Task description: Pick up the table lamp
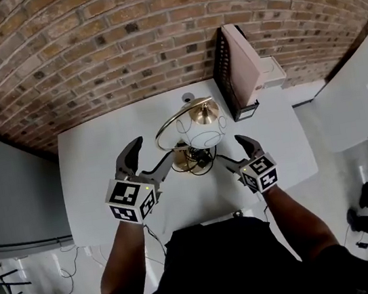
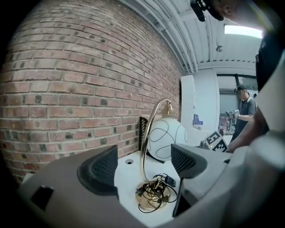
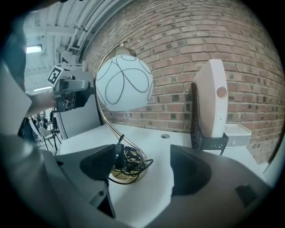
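Forearms (image 1: 122, 261) first, right under the head camera, each hand carrying its tongs out over the white table (image 1: 93, 184). Next out, the left tongs (image 1: 151, 153) sit at 9 o'clock of the table lamp (image 1: 202, 132) and the right tongs (image 1: 231, 149) at 3 o'clock. Both sets of jaws stand wide apart, nothing pinched. From the left gripper view the left tongs (image 2: 143, 165) frame the lamp's gold base (image 2: 151, 198) just ahead, a tangle of black cord (image 2: 158, 187) heaped on it. The right tongs (image 3: 143, 169) see that same base a little toward 10 o'clock, close beside the jaw tip, no grip on it. The lamp stands upright mid-table – the gold arc stem (image 2: 149, 133) sweeps up and over, and the white globe shade (image 3: 124, 82) with its black squiggles hangs from it. Further back, at 1 o'clock, a white upright unit (image 1: 244, 65) leans in a black wire rack (image 3: 201, 140). Beyond it all – the brick wall (image 1: 86, 41).
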`<state>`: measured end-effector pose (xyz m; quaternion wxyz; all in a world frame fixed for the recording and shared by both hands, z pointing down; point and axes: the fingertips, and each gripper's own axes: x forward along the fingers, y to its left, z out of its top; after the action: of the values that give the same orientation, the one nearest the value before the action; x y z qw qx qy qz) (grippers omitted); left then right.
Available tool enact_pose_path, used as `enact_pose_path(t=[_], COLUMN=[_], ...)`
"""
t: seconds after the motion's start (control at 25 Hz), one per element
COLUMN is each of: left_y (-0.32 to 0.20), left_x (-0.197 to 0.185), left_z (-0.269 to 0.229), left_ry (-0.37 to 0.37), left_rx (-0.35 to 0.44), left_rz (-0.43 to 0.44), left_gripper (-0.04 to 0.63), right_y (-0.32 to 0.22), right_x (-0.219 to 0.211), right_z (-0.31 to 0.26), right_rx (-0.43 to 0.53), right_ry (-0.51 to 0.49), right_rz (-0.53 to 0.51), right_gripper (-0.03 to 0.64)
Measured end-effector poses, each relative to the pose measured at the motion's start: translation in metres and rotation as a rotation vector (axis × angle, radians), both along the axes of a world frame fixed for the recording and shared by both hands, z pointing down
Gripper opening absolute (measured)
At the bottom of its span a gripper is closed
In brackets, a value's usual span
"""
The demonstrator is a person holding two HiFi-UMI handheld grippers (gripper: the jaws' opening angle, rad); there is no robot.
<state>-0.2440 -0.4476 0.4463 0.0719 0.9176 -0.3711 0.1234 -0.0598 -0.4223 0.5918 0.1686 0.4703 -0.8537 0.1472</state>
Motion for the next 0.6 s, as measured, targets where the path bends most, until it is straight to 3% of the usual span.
enact_pose_path(t=[0.48,0.6], left_y=[-0.006,-0.009], left_x=[0.020,0.022], left_z=[0.011,0.010], left_ry=[-0.033,-0.040], left_rx=[-0.040,-0.038], left_rz=[-0.006,-0.016], left_gripper=[0.374,0.344], right_y=[-0.037,-0.045], right_x=[-0.016,-0.024], right_z=[0.052,0.061], right_rx=[-0.087,-0.097], right_ry=[0.067,0.066], right_rz=[-0.075,-0.094], right_gripper=[0.350,0.336])
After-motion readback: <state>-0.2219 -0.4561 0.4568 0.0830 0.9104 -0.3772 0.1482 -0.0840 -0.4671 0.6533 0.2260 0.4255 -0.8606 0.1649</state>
